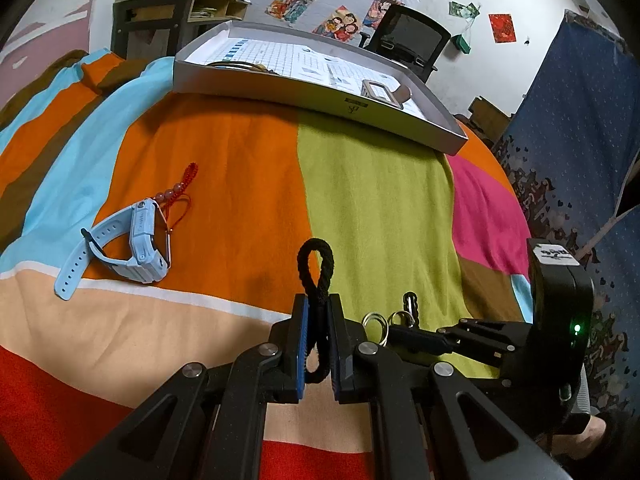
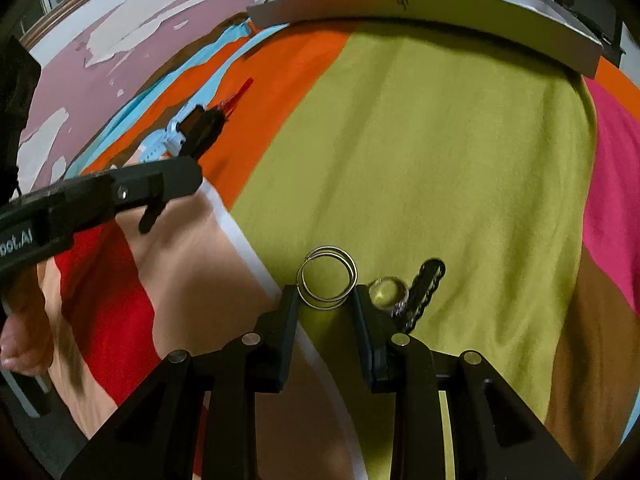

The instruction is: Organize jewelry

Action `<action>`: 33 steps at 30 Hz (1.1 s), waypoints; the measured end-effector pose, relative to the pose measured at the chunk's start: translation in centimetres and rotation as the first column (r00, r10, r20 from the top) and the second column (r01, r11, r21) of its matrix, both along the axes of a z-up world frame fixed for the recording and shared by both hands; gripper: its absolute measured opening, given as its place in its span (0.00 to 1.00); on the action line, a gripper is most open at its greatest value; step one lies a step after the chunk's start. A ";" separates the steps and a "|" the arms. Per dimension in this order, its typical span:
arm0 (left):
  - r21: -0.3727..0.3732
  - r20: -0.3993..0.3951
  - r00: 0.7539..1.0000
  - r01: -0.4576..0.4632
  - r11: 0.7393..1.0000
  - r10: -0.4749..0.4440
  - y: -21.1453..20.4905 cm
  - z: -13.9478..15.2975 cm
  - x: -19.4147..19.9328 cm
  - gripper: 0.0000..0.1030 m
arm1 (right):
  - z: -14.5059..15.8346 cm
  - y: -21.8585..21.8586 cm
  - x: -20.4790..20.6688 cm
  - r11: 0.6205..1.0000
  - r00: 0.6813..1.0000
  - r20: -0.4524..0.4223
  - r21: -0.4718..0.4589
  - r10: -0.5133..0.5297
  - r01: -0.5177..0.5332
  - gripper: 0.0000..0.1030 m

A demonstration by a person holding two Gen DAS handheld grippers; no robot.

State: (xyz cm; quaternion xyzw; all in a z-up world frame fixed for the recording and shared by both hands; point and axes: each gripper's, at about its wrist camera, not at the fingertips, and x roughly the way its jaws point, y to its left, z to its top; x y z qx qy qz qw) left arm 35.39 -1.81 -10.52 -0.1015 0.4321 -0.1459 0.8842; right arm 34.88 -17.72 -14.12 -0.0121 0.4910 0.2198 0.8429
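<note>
Jewelry lies scattered on the striped blanket (image 1: 380, 184); our left gripper (image 1: 319, 344) has its jaws narrow, pinching a black cord (image 1: 318, 280) whose loop sticks up past the tips; our right gripper (image 2: 326, 300) has its jaws wide, and a pair of hoops (image 2: 328, 278) rests on the green stripe between the tips, with no clear contact; just right of it we see a ring (image 2: 387, 290) beside a dark chain (image 2: 426, 288); off to the left lie a blue watch (image 1: 120, 248) and, touching it, a red bead charm (image 1: 178, 196); a grey tray (image 1: 320, 100) sits at the far edge, holding some pieces already.
</note>
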 end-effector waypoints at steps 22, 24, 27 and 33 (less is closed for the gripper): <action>0.002 0.011 1.000 -0.014 1.000 0.014 0.4 0.5 -0.8 0.09 | 0.8 -1.7 -1.8 0.991 0.998 -0.062 0.136 0.017 -0.008 0.47; 0.002 0.009 1.000 -0.011 1.000 0.011 0.3 0.5 -0.8 0.09 | 0.4 -1.2 -1.8 0.993 0.998 -0.062 0.119 0.026 -0.018 0.47; 0.004 0.009 1.000 -0.008 1.000 0.007 0.2 0.5 -0.8 0.09 | 0.0 -0.2 -1.3 0.997 0.998 -0.048 0.080 0.027 -0.023 0.45; 0.001 0.004 1.000 -0.008 1.000 0.008 0.2 0.4 -0.5 0.09 | 0.1 0.6 -1.8 0.999 0.999 0.011 -0.010 0.034 -0.034 0.25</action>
